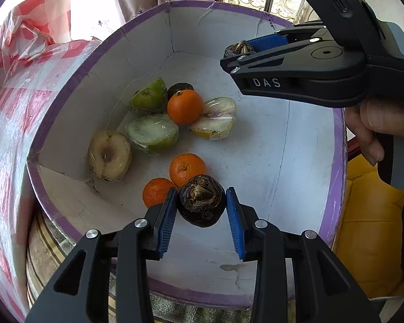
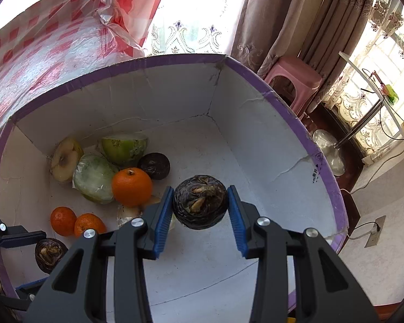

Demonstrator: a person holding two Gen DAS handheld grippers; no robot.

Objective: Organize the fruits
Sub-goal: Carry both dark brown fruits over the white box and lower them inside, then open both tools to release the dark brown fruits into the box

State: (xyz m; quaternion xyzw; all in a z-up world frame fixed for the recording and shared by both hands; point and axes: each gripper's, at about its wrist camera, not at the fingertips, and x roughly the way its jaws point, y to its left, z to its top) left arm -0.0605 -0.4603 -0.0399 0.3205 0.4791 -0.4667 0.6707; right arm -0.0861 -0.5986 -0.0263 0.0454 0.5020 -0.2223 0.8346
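- The left gripper (image 1: 201,205) is clamped on a dark, rough-skinned round fruit (image 1: 201,205); both blue pads (image 1: 167,215) press its sides.
- It hangs over the near part of a white box with a purple rim (image 1: 336,145), above the box floor and just beside two small oranges.
- The right gripper (image 2: 200,202) grips a second dark round fruit (image 2: 200,202) of the same kind, its blue pads tight against the fruit's flanks.
- In the left wrist view the right gripper (image 1: 238,53) comes in from the upper right, held in a person's hand (image 1: 377,132), with its fruit showing at the tip, above the far side of the box.
- On the box floor lie three oranges: one (image 1: 185,106) among the cut pieces, and two (image 1: 187,169) (image 1: 156,191) touching each other nearer the left gripper.
- Four plastic-wrapped cut halves sit in a cluster: a browned apple half (image 1: 110,156) by the left wall, two green halves (image 1: 152,134) (image 1: 149,96), and a pale yellowish half (image 1: 218,119).
- A third dark round fruit (image 1: 180,88) rests behind the middle orange, touching it.
- A red-and-white checked plastic sheet (image 1: 21,86) lies against the outside of the box on the left.
- A pink plastic stool (image 2: 293,80) stands beyond the box, by the curtains (image 2: 269,18).
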